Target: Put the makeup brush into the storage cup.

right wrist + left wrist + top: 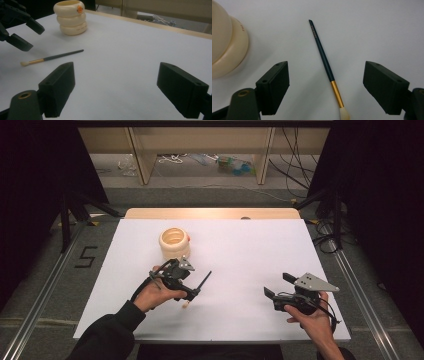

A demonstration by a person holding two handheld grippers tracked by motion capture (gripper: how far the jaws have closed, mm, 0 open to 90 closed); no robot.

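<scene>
From where I stand, the person's right gripper (278,289) rests low at the near right of the white table (250,250), its jaws wide apart with nothing between them, well away from the work. Nearer the middle, the left gripper (192,292) hangs over a small brush (325,63) that lies flat on the table — its jaws are apart too, one on each side of the handle, and they do not touch it. So I judge the work is at its beginning: the brush is not yet gripped and not lifted, and the cream pot (174,243) farther back, probably the place where the brush must go, looks empty as far as I can see. All is left to do: closing on the handle, lifting, carrying to the pot. The left gripper view gives the brush in detail — dark handle, gold band, pale bristles near the bottom edge — while in the high view the hand covers most of it. The right gripper view shows the brush from the side and an orange mark on the pot's rim.
</scene>
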